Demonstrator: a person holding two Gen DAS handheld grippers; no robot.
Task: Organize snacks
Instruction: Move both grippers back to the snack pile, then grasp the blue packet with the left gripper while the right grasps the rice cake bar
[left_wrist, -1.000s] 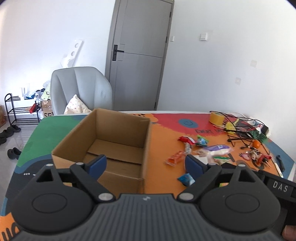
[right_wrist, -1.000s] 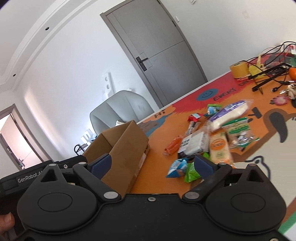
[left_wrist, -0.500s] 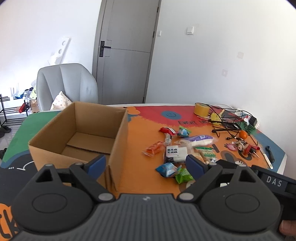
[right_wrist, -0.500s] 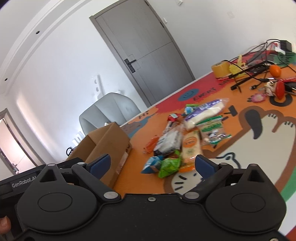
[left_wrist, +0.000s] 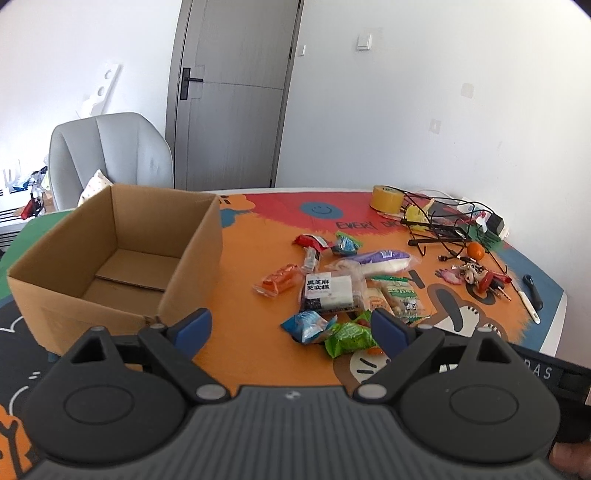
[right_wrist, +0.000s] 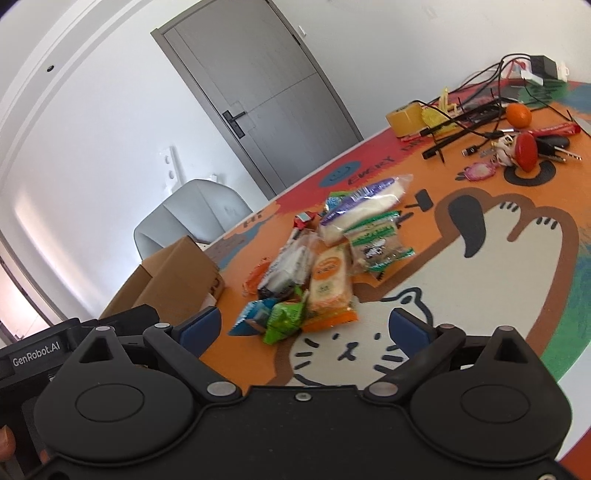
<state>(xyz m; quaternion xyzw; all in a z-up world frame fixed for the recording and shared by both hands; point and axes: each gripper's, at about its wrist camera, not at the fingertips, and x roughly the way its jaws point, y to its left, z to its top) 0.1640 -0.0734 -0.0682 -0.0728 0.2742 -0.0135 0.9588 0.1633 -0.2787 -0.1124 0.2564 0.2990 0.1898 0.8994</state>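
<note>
**Readable text on the rig and table**

I read "GenRobot.AI" in white on the black device (right_wrist: 35, 360) at my right-wrist view's left edge. The table mat (left_wrist: 347, 225) shows "EVERY" beside a smiley face. A clear snack packet (left_wrist: 328, 291) carries a black label with white Chinese characters, too small to read.

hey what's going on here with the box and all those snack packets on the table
A person holds a claw in each hand over the table. The left claw and the right claw are both open and hold nothing. The snack packets lie in a loose pile beside the cardboard box, which has no snacks in it yet. Nothing has been picked up.
</note>
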